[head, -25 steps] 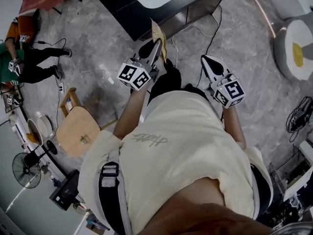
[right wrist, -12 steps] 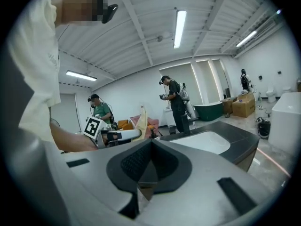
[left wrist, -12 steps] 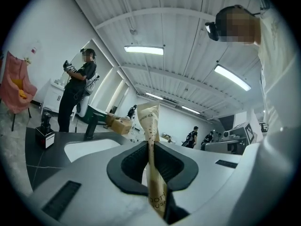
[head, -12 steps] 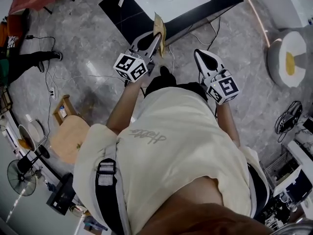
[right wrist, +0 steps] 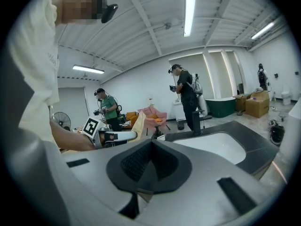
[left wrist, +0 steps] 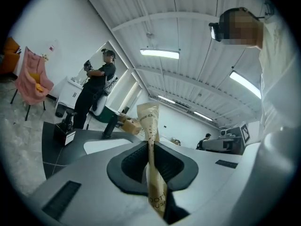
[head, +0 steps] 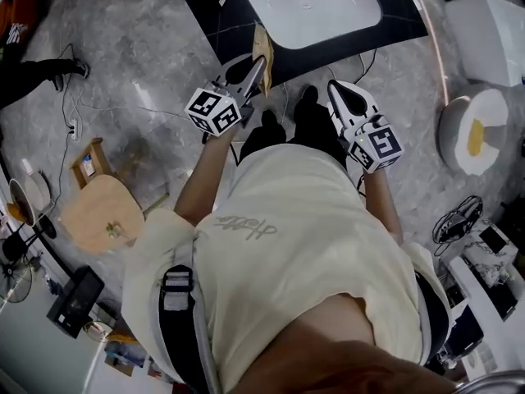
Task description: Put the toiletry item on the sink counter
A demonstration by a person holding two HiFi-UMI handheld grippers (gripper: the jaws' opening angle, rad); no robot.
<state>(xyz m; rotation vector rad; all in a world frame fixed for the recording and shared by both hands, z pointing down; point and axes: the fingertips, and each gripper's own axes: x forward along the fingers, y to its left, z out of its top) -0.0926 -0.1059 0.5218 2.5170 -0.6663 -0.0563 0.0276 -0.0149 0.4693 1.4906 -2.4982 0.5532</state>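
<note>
A flat tan toiletry packet [head: 262, 49] stands upright between the jaws of my left gripper [head: 259, 64], which is shut on it. In the left gripper view the packet [left wrist: 149, 121] rises out of the gripper [left wrist: 151, 150], and part of its print is hidden in the jaws. My right gripper [head: 339, 90] is held level beside it, shut with nothing in it [right wrist: 150, 147]. Just ahead of both is the black sink counter [head: 215, 11] with its white basin [head: 313, 5]. The counter [right wrist: 256, 149] and a dark faucet [right wrist: 194, 121] show in the right gripper view.
A round wooden stool [head: 94, 213] stands on the grey floor at the left, with cables [head: 98, 109] trailing nearby. A white round fixture [head: 474, 130] is at the right. Other people [right wrist: 184, 95] and a pink-draped chair [left wrist: 32, 79] are beyond the counter.
The sink counter has come nearer and further into the head view as the person steps toward it. Both grippers keep their hold and spacing.
</note>
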